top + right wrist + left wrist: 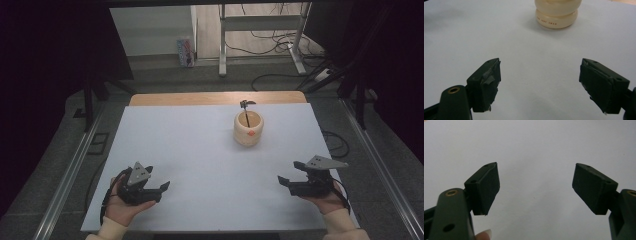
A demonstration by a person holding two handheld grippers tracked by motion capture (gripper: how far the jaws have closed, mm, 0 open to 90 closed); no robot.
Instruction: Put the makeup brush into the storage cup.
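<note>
- A person sits at a table covered by a white sheet (pixel 200 165), holding a pair of black two-jaw tongs in each hand.
- The left gripper (pixel 162 187) rests near the front left corner of the sheet. Its jaws stand wide apart and hold nothing; in the left gripper view there is bare white sheet between them.
- The right gripper (pixel 285 181) rests near the front right corner, jaws also spread wide and empty. Its pads (pixel 489 81) look worn, with tape peeling off.
- The thing being worked toward seems to be a cream-coloured cup (pixel 248 128), standing upright toward the back of the sheet, right of centre, well apart from both grippers. It has an orange mark on its front.
- A thin dark stick (pixel 247 111) with a small dark head leans inside the cup and pokes above its rim.
- The right gripper is nearer and already faces the cup, as the right gripper view shows its base (pixel 556 17) ahead.
- To reach well, I judge the right hand should move straight forward, keep the jaws wide, and close gently so the cup does not tip.
- Nothing lies between gripper and cup.
- Beyond the table: a metal frame (pixel 260 35), loose cables (pixel 280 40) on the floor, and a small colourful box (pixel 185 52).
</note>
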